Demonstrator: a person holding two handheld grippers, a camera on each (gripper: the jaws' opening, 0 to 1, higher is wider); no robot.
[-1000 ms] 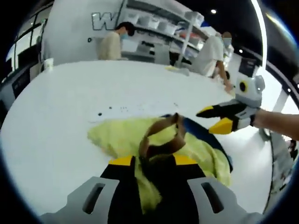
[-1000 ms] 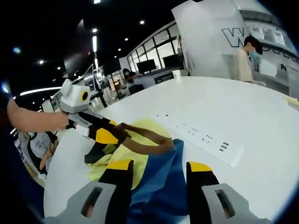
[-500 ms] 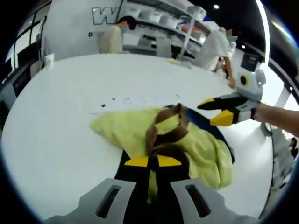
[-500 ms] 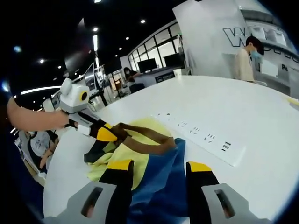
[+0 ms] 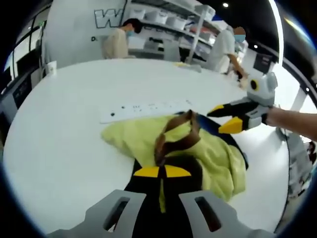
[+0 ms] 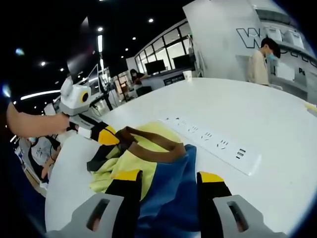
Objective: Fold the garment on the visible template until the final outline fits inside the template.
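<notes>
A yellow-green garment (image 5: 213,158) (image 6: 136,161) with a brown trim loop (image 5: 171,139) (image 6: 153,145) and a blue part (image 6: 173,191) lies bunched on the white table (image 5: 59,139) (image 6: 277,124). My left gripper (image 5: 161,172) is shut on the cloth just below the brown loop; in the right gripper view the left gripper (image 6: 119,139) holds that loop from the left. My right gripper (image 6: 168,176) stands open, its jaws astride the blue cloth without clamping it. Seen from the left gripper view, the right gripper (image 5: 216,122) hovers open at the garment's far right edge.
A long white power strip (image 5: 143,106) (image 6: 218,144) lies on the table just beyond the garment. A cup (image 5: 49,67) (image 6: 187,75) stands near the far table edge. Two people (image 5: 119,42) (image 5: 225,47) stand behind the table by shelves.
My left gripper's jaws have come together on the garment; a second ago they stood apart around it. The right gripper stays open near the garment's right side.
</notes>
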